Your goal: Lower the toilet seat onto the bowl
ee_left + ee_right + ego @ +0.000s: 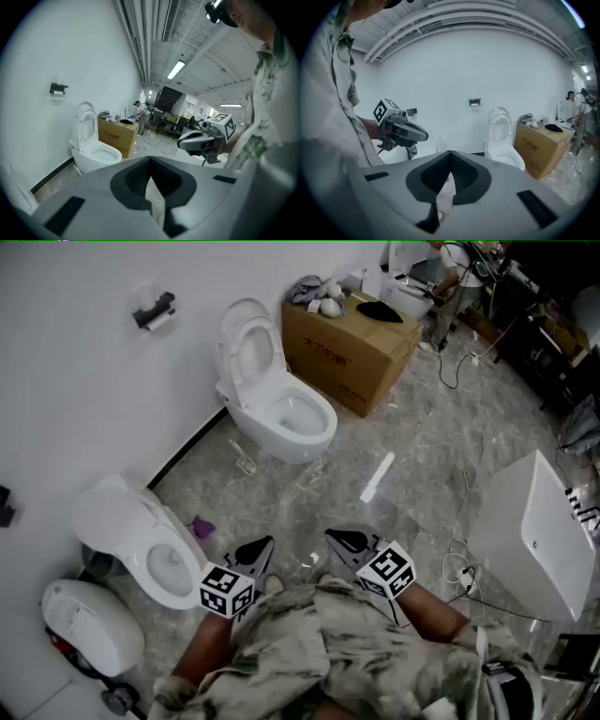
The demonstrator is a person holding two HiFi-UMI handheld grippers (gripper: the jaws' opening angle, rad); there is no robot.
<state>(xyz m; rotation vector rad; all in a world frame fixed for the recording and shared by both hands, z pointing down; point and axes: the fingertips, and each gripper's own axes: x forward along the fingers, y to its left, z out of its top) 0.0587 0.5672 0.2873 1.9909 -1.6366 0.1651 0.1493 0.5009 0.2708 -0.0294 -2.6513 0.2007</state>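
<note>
A white toilet stands on the marble floor by the wall, its seat and lid raised upright over the open bowl. In the left gripper view the same raised seat shows far ahead on the left. A second toilet sits nearer, at the left, with its lid up too. Both grippers hover close to the person's body, well short of either toilet. My left gripper is shut and holds nothing. My right gripper is likewise shut and holds nothing. They point toward each other.
A cardboard box with rags on top stands right of the far toilet. A white cabinet lies at the right, with cables on the floor beside it. A white strip lies mid-floor. A paper holder hangs on the wall.
</note>
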